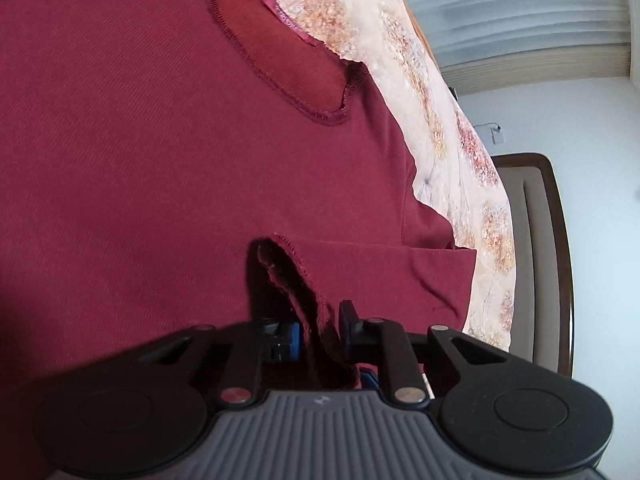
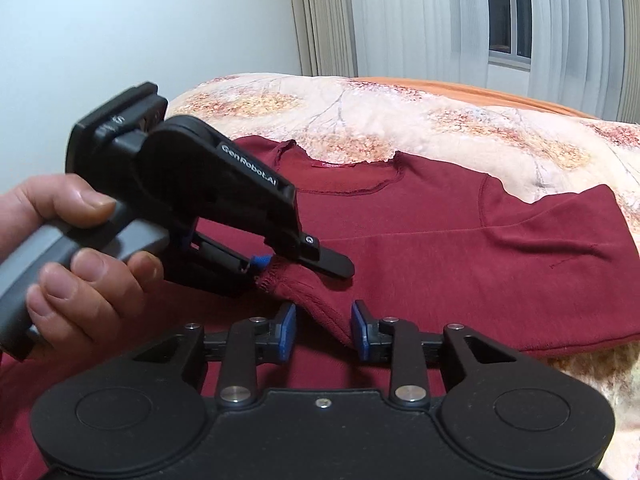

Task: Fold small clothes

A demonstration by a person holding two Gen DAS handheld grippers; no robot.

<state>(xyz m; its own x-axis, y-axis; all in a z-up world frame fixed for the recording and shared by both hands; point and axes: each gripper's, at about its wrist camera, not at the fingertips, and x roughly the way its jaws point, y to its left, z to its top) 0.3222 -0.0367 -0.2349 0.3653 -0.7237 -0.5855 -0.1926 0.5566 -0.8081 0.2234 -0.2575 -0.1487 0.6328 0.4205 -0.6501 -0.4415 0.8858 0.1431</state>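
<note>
A dark red top (image 2: 420, 248) lies spread on a floral bedcover (image 2: 360, 112). The left gripper (image 1: 318, 332) clamps its sleeve cuff (image 2: 276, 280); the right gripper (image 2: 323, 330) stands parted, fabric loose between its blue pads (image 2: 288, 330).

Your shirt (image 2: 440, 248) is a deep burgundy red all over, with matching red overlock stitching round the neckline (image 1: 276, 80) and a small pink label (image 1: 286, 22) inside the collar. Beneath it, running off toward one o'clock, the bedspread (image 2: 400, 112) is cream with rust, orange and gold blotches and thin grey branch lines. Your left gripper (image 2: 276, 268) is black with a grey handle and white lettering; your right gripper (image 2: 323, 330) is black with blue pads (image 2: 287, 330). At twelve o'clock the curtains (image 2: 400, 16) are pale grey-white with beige edges.
</note>
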